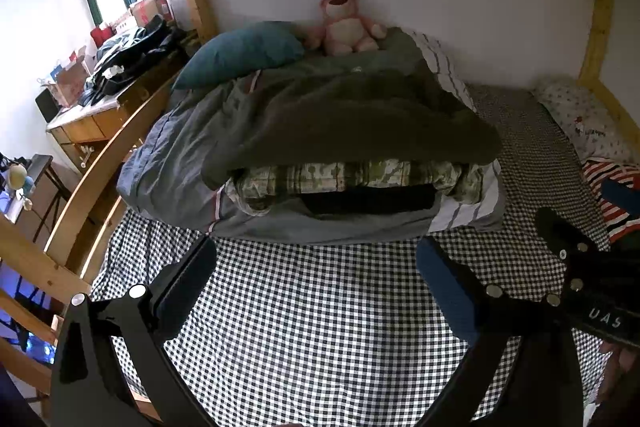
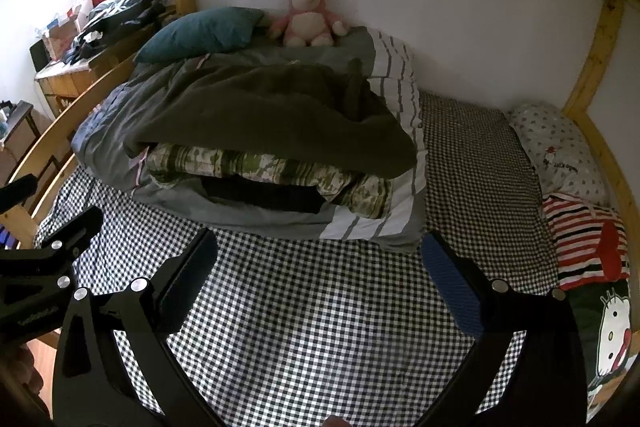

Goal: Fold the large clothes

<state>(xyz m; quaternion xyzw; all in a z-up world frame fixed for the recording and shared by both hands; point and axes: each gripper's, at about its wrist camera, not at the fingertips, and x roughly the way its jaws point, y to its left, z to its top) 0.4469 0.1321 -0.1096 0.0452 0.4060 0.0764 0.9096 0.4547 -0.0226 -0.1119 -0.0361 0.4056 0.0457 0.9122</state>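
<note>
Both hand-held grippers spread, empty: left hand-held gripper [image 1: 316, 283], right hand-held gripper [image 2: 320, 279] over checked bed sheet [image 1: 320, 327]. Advise: reach far, pinch olive garment [image 1: 340, 119] at near hem corners, drag onto sheet.

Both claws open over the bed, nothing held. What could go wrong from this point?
1. The green garment lies on a stack with a camo layer and a grey quilt beneath; a claw closing there may pinch several layers.
2. Dragging it could pull the checkered sheet along.
3. The other claw is close by; they could collide.
</note>
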